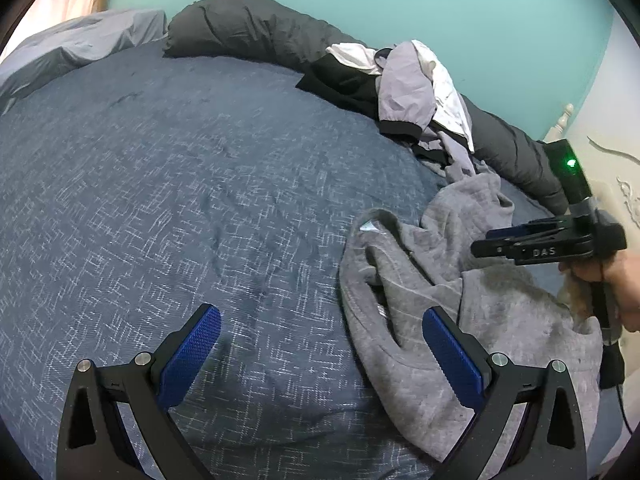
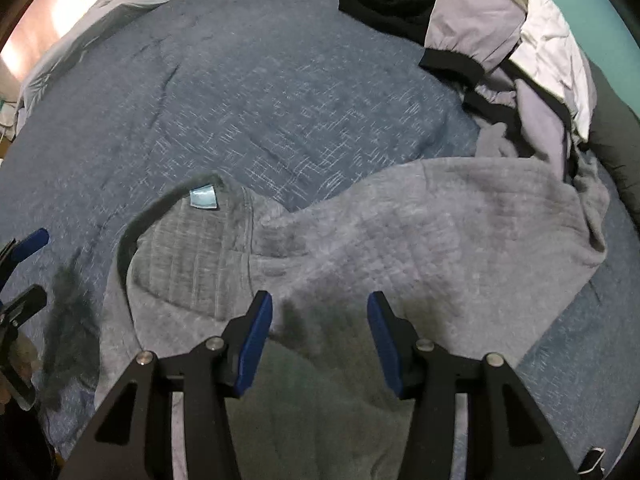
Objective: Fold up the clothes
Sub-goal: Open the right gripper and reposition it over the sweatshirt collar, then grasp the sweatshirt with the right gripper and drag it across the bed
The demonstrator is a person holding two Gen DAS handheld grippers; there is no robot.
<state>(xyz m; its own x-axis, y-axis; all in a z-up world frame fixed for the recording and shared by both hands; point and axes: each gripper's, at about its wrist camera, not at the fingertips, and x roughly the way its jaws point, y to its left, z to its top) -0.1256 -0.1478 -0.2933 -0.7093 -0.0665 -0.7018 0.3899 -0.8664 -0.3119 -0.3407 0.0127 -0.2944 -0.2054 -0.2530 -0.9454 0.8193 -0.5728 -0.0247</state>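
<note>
Left claw: jaws wide apart, empty, over blue bed; right claw: jaws parted, empty, above grey sweatshirt; clothes pile beyond.

Left gripper: black angular arms, silver round screws, blue cross-hatched pads. Right gripper matches it, marked "DAS", with a green light behind the lettering and a black handle below.
</note>
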